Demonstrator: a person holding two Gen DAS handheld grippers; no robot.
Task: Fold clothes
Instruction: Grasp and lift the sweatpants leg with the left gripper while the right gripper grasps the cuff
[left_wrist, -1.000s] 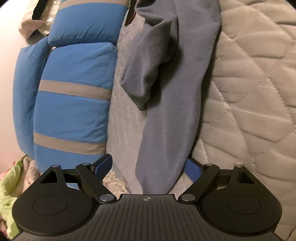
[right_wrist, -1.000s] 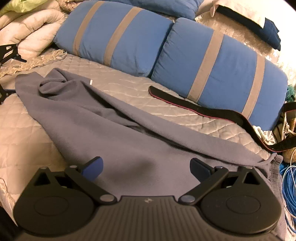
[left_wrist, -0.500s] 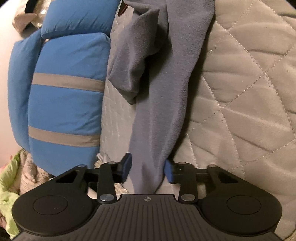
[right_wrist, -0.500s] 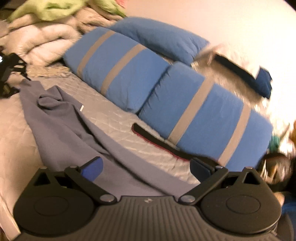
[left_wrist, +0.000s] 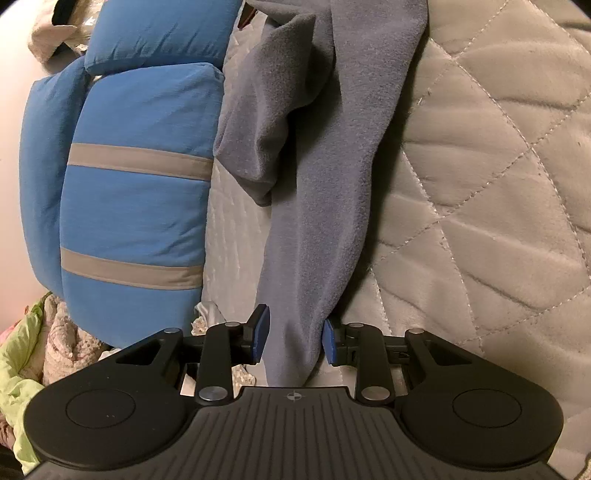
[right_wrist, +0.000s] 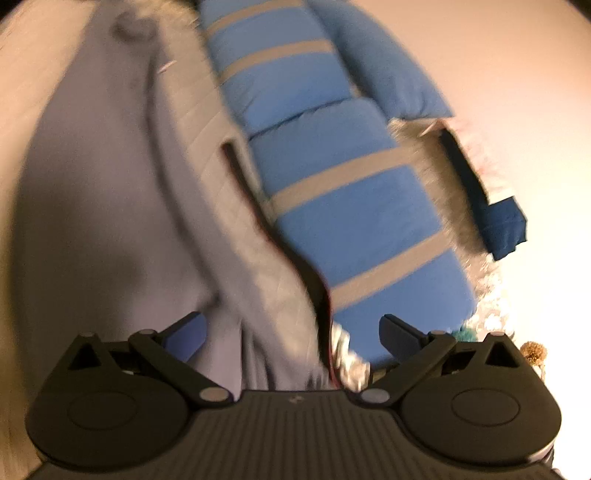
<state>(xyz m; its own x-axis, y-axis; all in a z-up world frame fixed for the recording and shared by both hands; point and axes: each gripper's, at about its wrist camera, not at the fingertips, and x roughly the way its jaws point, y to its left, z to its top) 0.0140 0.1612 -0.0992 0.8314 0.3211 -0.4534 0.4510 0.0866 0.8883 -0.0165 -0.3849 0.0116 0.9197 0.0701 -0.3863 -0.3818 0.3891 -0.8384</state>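
A grey fleece garment (left_wrist: 325, 203) lies stretched along the quilted bed cover (left_wrist: 480, 221), with a bunched fold near the pillows. Its narrow end runs straight between the blue pads of my left gripper (left_wrist: 293, 338), which press on it from both sides. In the blurred right wrist view the same grey garment (right_wrist: 103, 206) spreads over the left half of the bed. My right gripper (right_wrist: 291, 332) hangs above its near edge, fingers wide open with nothing held between them.
Blue pillows with grey stripes (left_wrist: 136, 206) line one side of the bed, also seen as pillows (right_wrist: 332, 166). A black strap (right_wrist: 280, 236) lies between garment and pillows. A pile of green and pale laundry (left_wrist: 22, 369) sits beyond the pillows. A dark blue cloth (right_wrist: 502, 225) lies at the far right.
My left gripper's fingers have gone from wide open to pressing on the garment's end. The right gripper has swung sharply, staying open, and its view is now blurred.
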